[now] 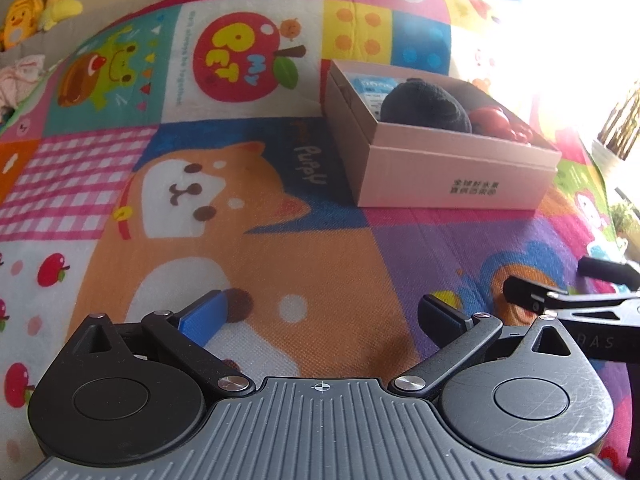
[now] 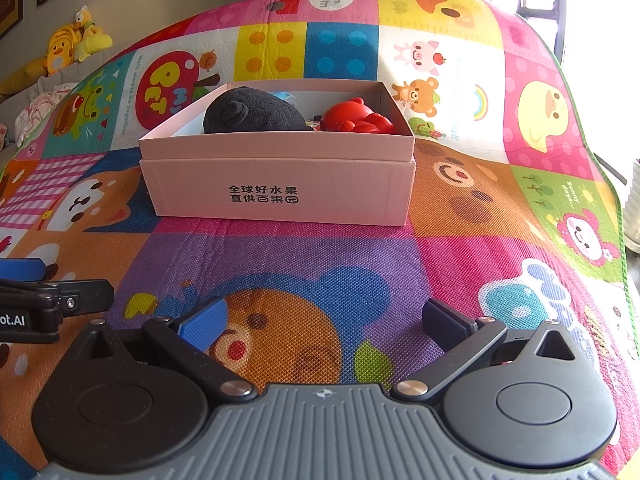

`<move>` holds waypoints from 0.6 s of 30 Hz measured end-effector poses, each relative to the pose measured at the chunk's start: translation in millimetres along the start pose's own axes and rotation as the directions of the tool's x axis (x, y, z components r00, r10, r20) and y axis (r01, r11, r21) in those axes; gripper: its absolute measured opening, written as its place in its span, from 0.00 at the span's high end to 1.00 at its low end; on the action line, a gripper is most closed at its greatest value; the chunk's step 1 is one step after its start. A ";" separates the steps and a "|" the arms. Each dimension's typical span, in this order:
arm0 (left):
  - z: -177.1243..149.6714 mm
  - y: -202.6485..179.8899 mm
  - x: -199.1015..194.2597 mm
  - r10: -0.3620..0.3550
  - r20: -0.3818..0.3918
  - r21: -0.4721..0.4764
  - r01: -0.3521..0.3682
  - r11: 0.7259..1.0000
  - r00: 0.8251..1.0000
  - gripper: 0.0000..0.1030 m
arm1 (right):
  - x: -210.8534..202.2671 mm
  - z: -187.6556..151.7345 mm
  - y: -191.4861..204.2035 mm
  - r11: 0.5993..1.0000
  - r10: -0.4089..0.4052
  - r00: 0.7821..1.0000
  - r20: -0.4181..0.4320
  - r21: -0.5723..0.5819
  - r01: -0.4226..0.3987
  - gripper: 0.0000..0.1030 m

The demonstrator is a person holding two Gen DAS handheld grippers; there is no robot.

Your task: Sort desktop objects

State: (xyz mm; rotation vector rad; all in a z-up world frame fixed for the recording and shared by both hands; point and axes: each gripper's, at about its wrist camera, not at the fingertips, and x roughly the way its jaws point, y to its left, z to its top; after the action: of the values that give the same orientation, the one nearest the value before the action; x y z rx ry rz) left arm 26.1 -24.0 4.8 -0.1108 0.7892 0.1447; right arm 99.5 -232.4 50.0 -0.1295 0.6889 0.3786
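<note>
Across the whole surface lay a cartoon play mat (image 2: pixel 328 248), a patchwork of bright squares with a dog, bears, a frog and an apple marked "MY PET". On the mat, toward its far half, sat a pink cardboard box (image 2: pixel 280 188), open at the top, with black Chinese print on its near wall. From the left wrist view the box (image 1: pixel 460 176) stood ahead and to the right; from the right wrist view it stood straight ahead.

Inside the box, a black plush toy (image 2: pixel 252 114) filled the left part and rose above the rim. Just beside it on the right lay a red plastic toy (image 2: pixel 356 120), and the two looked to be touching or nearly so. A pale blue and white packet (image 1: pixel 366 86) showed behind the plush at the back wall.

Both grippers hovered low over the near part of the mat, side by side, well short of the box. The left gripper (image 1: pixel 324 312) had its jaws spread wide with nothing between them. The right gripper (image 2: pixel 324 316) was likewise spread wide and empty. Each one's tips showed at the edge of the other's view.

Beyond the mat's far left corner rested yellow stuffed animals (image 2: pixel 76 44).
</note>
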 end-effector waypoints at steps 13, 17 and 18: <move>-10.1 14.9 -5.2 0.090 0.025 -0.028 -0.089 0.996 0.996 0.00 | 0.4 -0.2 -0.8 1.000 0.000 1.000 0.000 0.000 0.000 0.00; -10.6 14.7 -4.7 0.087 0.032 -0.027 -0.086 0.996 0.996 0.00 | 0.3 -0.1 -1.4 1.000 0.000 1.000 0.000 0.001 0.000 0.00; -10.5 14.3 -4.5 0.087 0.032 -0.027 -0.086 0.996 0.996 0.00 | 0.4 -0.1 -1.1 1.000 0.000 1.000 0.000 0.001 0.000 0.00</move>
State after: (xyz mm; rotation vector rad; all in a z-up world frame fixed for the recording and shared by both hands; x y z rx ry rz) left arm 13.2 -11.9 0.0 -0.0985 0.7592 0.2387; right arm 100.1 -233.4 49.6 -0.1286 0.6886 0.3784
